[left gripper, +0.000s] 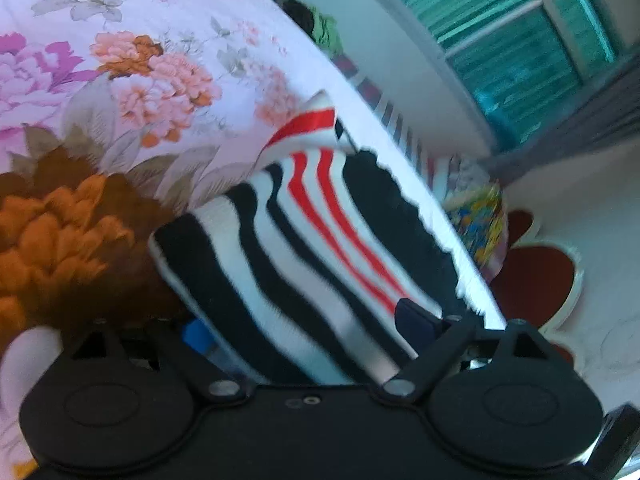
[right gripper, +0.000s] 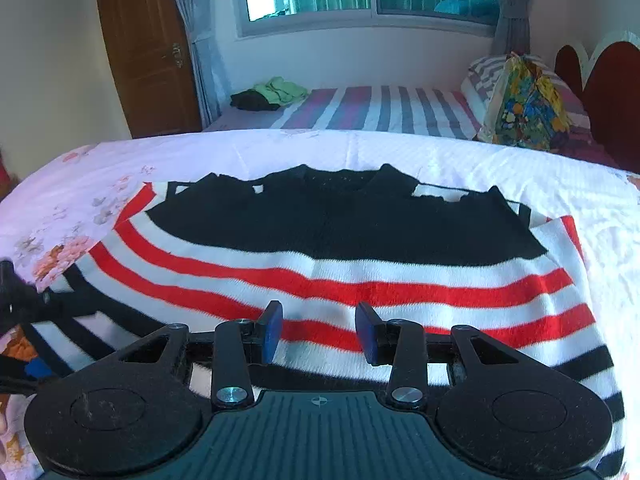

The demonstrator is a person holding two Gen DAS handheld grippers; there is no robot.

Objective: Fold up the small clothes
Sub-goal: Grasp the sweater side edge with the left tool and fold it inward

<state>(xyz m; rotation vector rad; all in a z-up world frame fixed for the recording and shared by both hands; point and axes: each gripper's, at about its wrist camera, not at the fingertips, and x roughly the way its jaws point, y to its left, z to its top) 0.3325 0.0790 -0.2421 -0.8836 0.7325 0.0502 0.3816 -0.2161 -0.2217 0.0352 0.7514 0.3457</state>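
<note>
Left tongs stand wide, their blue pads to either side of a folded flap of the sweater without pressing it; the view is blurred. Right tongs sit part open low over the sweater's red stripes, gripping nothing. The sweater lies flat on the flowered bedsheet, one side seemingly turned in. Next, probably, the right side needs pinching at its edge and carrying across.

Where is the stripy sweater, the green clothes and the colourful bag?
stripy sweater (right gripper: 360, 288): right wrist view, on a red stripe across its middle.
green clothes (right gripper: 280, 90): right wrist view, on the top of the pile.
colourful bag (right gripper: 524, 116): right wrist view, on its patterned side.
</note>
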